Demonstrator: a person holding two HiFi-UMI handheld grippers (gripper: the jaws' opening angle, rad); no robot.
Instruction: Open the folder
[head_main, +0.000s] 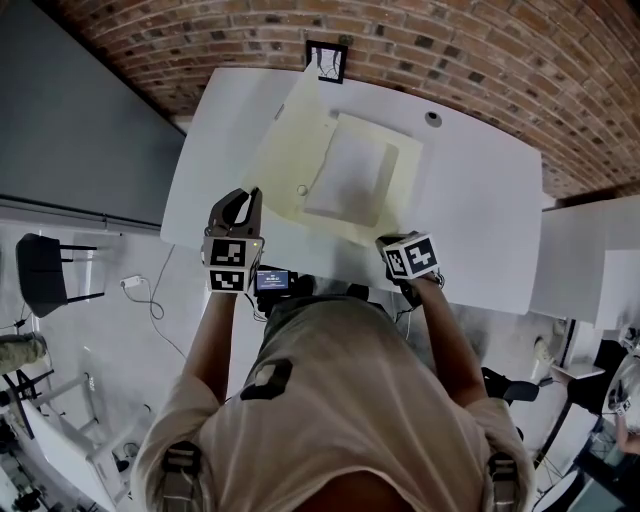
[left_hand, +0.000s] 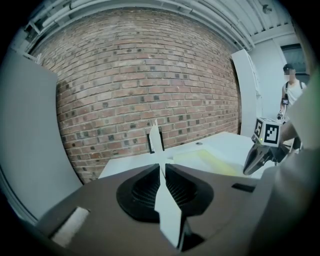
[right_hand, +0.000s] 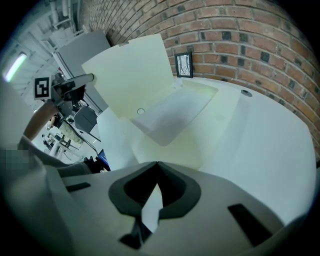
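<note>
Folder (head_main: 290, 160), cover edge in left hand-held gripper (head_main: 240, 200); open table (head_main: 480, 220) rightward.

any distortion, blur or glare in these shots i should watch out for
Head view: wide lens bends the brick wall; the bright table shows little detail. Left gripper view: heavy fisheye with black corners, the left gripper soft up close. Right gripper view: same fisheye, the folder evenly lit, its sheet faintly shaded.
</note>
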